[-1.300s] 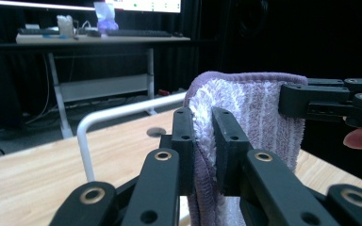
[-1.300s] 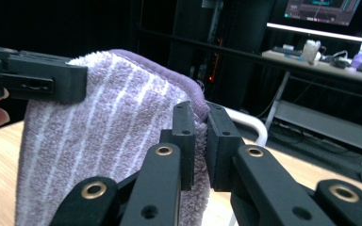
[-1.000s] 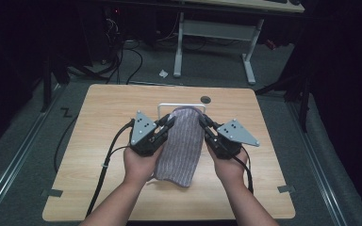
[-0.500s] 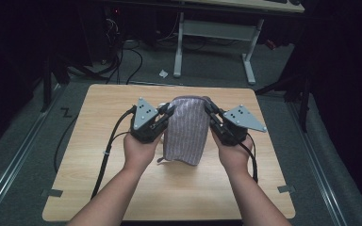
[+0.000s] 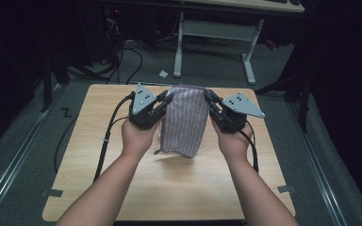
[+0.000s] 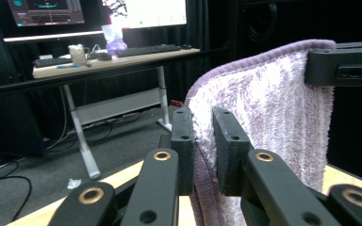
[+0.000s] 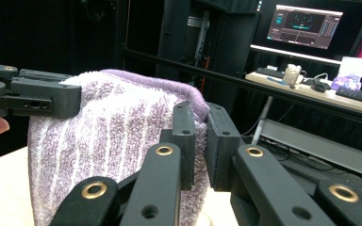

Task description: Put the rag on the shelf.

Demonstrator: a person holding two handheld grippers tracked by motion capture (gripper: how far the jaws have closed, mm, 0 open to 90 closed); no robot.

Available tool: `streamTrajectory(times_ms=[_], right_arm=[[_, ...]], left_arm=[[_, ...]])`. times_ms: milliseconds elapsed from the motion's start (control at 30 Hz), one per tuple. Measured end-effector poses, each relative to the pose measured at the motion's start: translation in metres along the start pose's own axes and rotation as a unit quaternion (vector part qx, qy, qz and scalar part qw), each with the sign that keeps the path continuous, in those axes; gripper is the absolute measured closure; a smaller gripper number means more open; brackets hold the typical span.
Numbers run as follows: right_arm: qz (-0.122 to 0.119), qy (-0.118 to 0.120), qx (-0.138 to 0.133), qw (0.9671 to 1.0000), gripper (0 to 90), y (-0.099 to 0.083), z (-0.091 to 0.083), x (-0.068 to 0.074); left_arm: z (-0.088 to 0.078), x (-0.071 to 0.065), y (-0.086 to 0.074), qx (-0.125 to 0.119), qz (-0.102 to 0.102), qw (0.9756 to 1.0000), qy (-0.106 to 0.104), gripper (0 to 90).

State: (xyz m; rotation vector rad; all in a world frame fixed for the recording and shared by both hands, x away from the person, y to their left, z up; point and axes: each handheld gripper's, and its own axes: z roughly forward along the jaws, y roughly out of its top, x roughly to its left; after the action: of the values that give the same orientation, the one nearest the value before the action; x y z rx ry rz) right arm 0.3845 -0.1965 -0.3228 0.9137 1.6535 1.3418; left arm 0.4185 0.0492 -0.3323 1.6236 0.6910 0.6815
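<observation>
I have the striped purple towel (image 5: 185, 120) lifted off the table (image 5: 89, 141), hanging between my left gripper (image 5: 164, 101) and right gripper (image 5: 210, 100), each clamped on a top corner; next, I judge, comes lowering it flat.

towel (image 5: 185, 120) — purple-and-white stripes, solid purple edge | grippers — black jaws, brass-coloured rivets, grey plates: left gripper (image 5: 162, 101), right gripper (image 5: 212, 101) | table (image 5: 169, 183) — light wood grain | floor (image 5: 23, 155) — grey

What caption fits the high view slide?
Left gripper and right gripper hold a striped purple towel above the wooden table.
</observation>
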Motion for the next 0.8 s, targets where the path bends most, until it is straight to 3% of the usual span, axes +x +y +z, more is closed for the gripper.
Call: streamTrajectory(times_ms=[167, 433, 633, 800], right_arm=[[0.005, -0.003, -0.001, 1.0, 84.0, 0.004, 0.012, -0.006], [0.008, -0.001, 0.004, 1.0, 83.9, 0.007, 0.033, -0.016], [0.022, 0.006, 0.002, 0.9997, 83.9, 0.011, 0.053, -0.023], [0.034, 0.011, 0.007, 0.9993, 84.0, 0.017, 0.067, -0.032]], left_arm=[[0.013, 0.006, 0.003, 0.001, -0.011, 0.9999, 0.006, 80.0], [0.027, 0.02, 0.005, -0.001, -0.01, 0.9999, 0.014, 79.9], [0.038, 0.034, 0.01, 0.001, -0.029, 0.9994, 0.021, 79.7], [0.046, 0.041, 0.019, 0.001, -0.03, 0.9991, 0.03, 79.7]])
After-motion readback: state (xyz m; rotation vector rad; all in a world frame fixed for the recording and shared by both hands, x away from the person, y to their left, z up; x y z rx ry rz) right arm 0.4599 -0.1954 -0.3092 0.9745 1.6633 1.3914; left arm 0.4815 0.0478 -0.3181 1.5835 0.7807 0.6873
